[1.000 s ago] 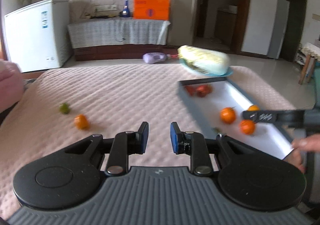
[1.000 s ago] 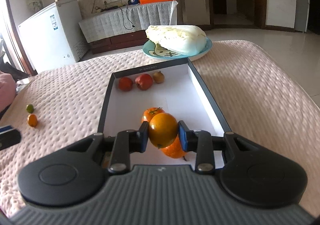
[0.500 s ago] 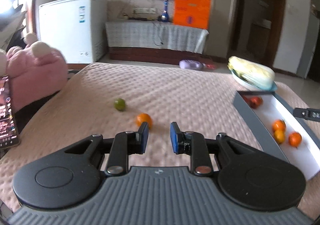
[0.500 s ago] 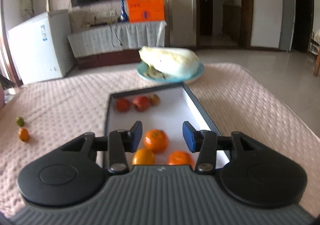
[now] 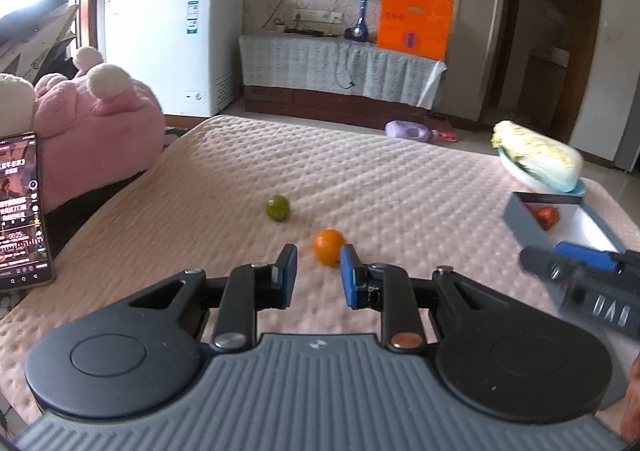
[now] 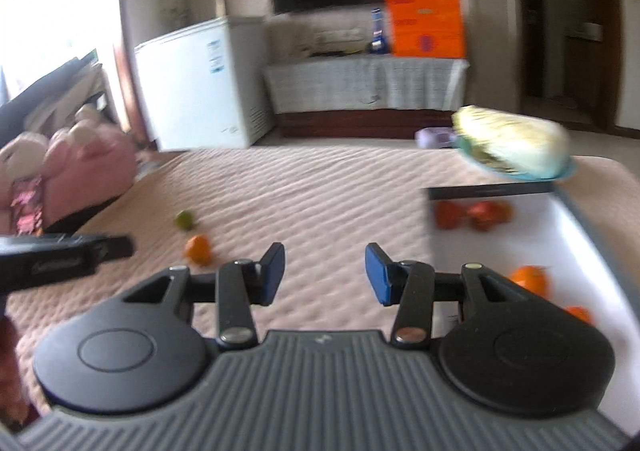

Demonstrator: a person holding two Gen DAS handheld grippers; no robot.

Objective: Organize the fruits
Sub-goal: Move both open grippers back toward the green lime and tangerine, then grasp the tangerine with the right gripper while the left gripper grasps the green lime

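Note:
A small orange (image 5: 329,247) lies on the pink quilted bed, just beyond my left gripper (image 5: 319,275), which is open and empty with the fruit nearly between its fingertips. A green lime (image 5: 277,207) lies a little farther left. Both also show in the right wrist view, the orange (image 6: 198,249) and the lime (image 6: 185,219). My right gripper (image 6: 325,273) is open and empty over the bed, left of the white tray (image 6: 576,235). The tray holds red fruits (image 6: 474,213) at its far end and oranges (image 6: 530,279) nearer.
A cabbage on a blue plate (image 5: 538,163) stands behind the tray (image 5: 520,217). A pink plush toy (image 5: 96,139) and a phone (image 5: 22,207) are at the left edge of the bed. A white freezer (image 5: 176,43) and a covered cabinet stand beyond.
My right gripper let go of an orange in the tray, opened and swung left over the bed. My left gripper moved forward to the loose orange, which now sits just ahead of its fingertips.

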